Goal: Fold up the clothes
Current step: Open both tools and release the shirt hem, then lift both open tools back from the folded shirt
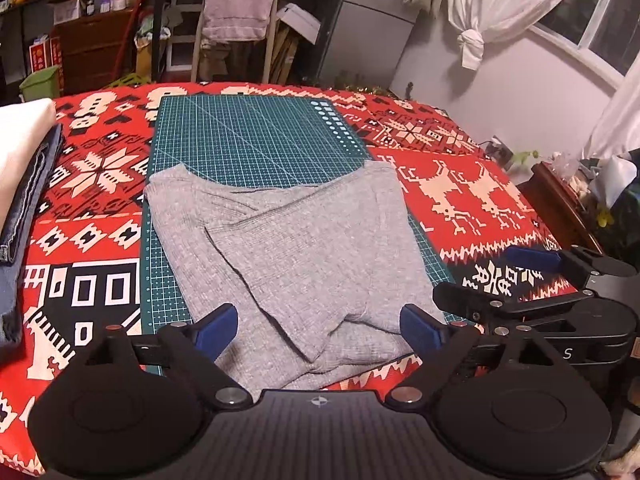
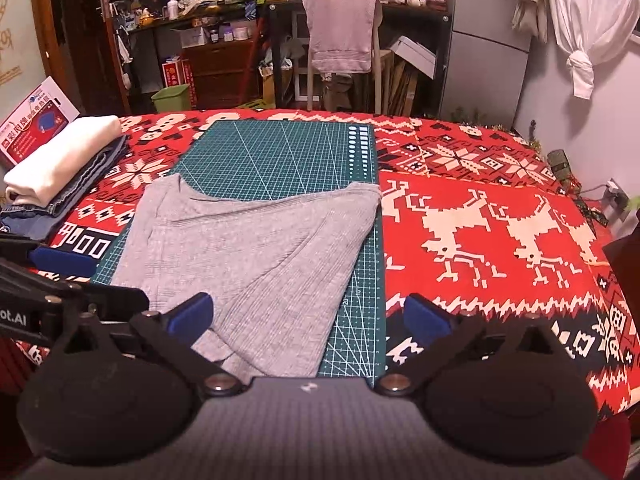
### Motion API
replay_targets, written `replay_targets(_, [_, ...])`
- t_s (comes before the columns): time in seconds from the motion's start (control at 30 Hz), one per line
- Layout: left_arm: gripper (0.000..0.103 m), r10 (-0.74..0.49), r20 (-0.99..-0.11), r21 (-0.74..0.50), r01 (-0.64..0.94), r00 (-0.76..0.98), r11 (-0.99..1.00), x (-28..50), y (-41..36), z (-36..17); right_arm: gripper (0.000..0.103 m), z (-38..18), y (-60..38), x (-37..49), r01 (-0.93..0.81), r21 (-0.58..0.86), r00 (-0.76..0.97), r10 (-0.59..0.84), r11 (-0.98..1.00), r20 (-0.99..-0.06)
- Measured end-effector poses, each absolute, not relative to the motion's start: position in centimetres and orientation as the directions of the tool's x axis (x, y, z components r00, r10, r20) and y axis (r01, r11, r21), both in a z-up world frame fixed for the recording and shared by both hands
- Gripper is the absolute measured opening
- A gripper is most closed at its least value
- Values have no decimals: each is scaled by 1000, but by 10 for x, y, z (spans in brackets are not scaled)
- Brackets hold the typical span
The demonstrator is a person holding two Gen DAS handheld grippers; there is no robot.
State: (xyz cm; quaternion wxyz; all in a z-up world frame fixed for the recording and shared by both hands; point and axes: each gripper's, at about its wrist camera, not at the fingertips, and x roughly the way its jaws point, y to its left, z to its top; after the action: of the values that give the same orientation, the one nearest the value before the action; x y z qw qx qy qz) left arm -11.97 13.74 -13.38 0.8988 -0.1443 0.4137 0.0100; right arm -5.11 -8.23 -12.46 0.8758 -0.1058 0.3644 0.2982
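A grey knit sweater (image 1: 288, 248) lies flat on a green cutting mat (image 1: 256, 136), with both sleeves folded in across its body. My left gripper (image 1: 318, 330) hovers open over the sweater's near hem, its blue pads spread wide and holding nothing. In the right wrist view the same sweater (image 2: 248, 248) fills the left half of the mat (image 2: 280, 160). My right gripper (image 2: 308, 318) is open just above the sweater's near right corner, one pad over the knit and one over the red cloth. It holds nothing.
A red patterned cloth (image 2: 480, 208) covers the table. At the left edge sits a stack of folded clothes (image 2: 60, 164), white on top of denim, with a printed box (image 2: 36, 120) behind it. A chair draped with a pink towel (image 2: 340, 36) stands beyond the table.
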Motion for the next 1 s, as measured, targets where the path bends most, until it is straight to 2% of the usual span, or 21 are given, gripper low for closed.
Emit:
replay_targets(0.07, [88,-104,-749,-255,-141,654,957,-119,138,-134,102,-124,-82,-50,-598,42,552,449,801,-702])
replay_targets(0.23, [90,-22,-743,-217,-211,668,953,-122,138,-132,102,-122,-82,-48,-599,51,553,458,799,-696])
replay_targets(0.37, [90,-33,-698,-228,-178,715,957,-126,140,-133,102,-126,-83,-47,-605,45,563,467,795,-682])
replay_targets(0.57, [90,47,-679,-72,-131,733,989,-126,131,-133,102,-132,-81,-50,-645,16,566,492,764,-661])
replay_targets(0.8, [90,-90,-658,-186,-46,748,981,-128,141,-137,102,-138,-78,-51,-707,15,529,542,707,-653])
replay_targets(1.0, [90,-15,-596,-168,-107,803,980,-129,140,-132,102,-138,-78,-52,-725,25,513,564,688,-647])
